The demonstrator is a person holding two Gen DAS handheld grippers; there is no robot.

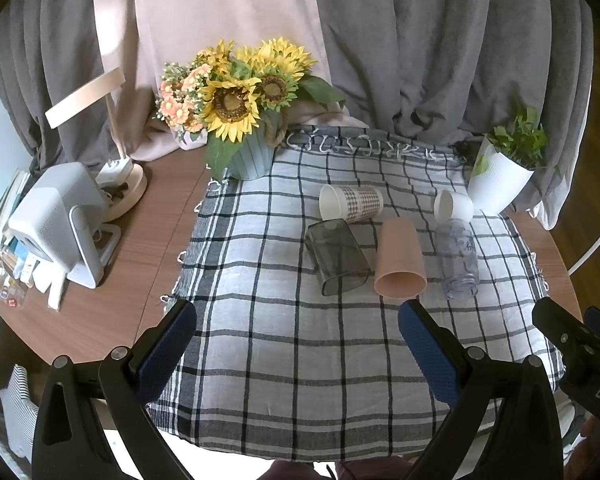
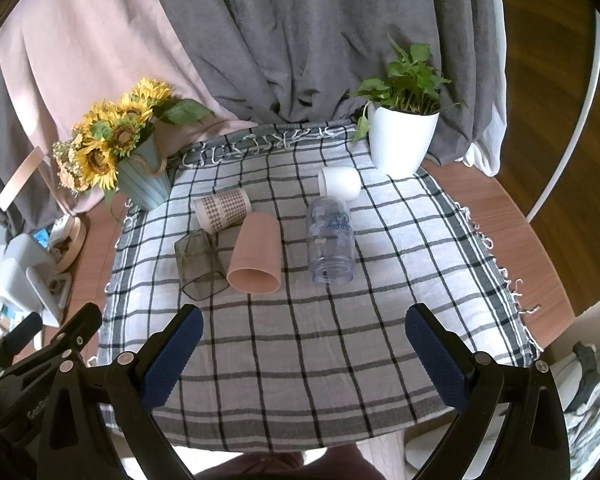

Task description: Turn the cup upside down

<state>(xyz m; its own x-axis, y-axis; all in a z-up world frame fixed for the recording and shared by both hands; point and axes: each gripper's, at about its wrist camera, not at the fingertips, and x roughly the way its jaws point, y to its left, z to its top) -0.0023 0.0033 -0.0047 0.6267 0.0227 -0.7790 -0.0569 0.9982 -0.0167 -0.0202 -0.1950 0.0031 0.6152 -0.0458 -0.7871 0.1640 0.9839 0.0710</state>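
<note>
Left wrist view: left gripper spread wide over the near cloth, nothing between its blue pads.
Right wrist view: right gripper equally wide apart — holding nothing.
Cups: five lie on their sides mid-cloth — smoky grey cup far left, pink cup touching it, clear cup right of those, checked paper cup and white cup farther back.
Checked cloth: covers the wooden table.
Far edge: sunflower pot left, white plant pot right.

place: home | cues: curtains; sunflower pot; checked tablecloth
</note>
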